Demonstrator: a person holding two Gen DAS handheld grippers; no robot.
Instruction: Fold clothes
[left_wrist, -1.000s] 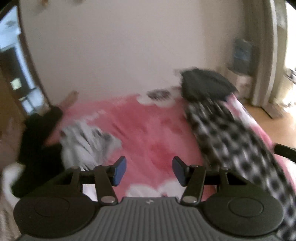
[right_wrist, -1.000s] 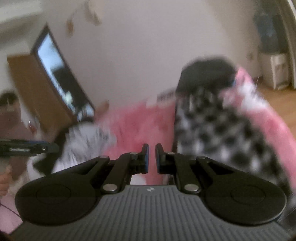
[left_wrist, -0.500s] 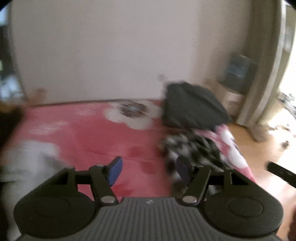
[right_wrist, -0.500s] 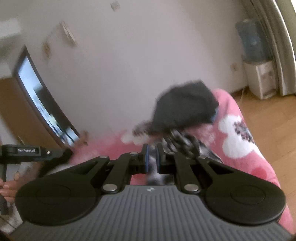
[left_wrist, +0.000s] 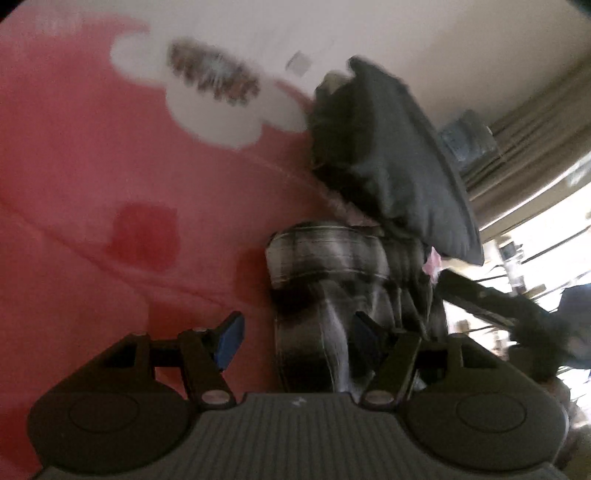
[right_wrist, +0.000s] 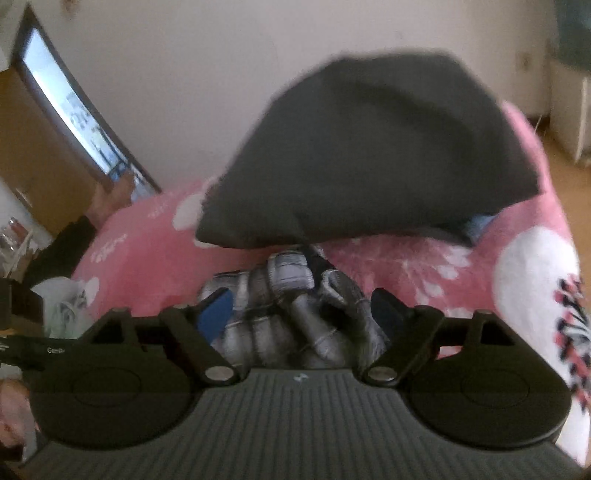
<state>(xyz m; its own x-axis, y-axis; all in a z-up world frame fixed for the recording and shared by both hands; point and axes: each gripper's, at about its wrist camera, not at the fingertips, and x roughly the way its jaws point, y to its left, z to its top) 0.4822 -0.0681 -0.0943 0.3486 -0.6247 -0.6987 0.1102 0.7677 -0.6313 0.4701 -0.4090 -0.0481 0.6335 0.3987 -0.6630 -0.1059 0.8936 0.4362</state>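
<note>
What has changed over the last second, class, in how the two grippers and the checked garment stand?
The right gripper, shut a second ago, now stands open, so it has let go of the checked garment. That garment, stretched long across the pink bedspread before, now lies bunched below the dark pillow. Both grippers have come in close over it. The left gripper stayed open; the pillow stayed put.

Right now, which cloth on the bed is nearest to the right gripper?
The checked garment, crumpled between the open fingers of the right gripper. The dark grey one lies farther back, by the wall.
</note>
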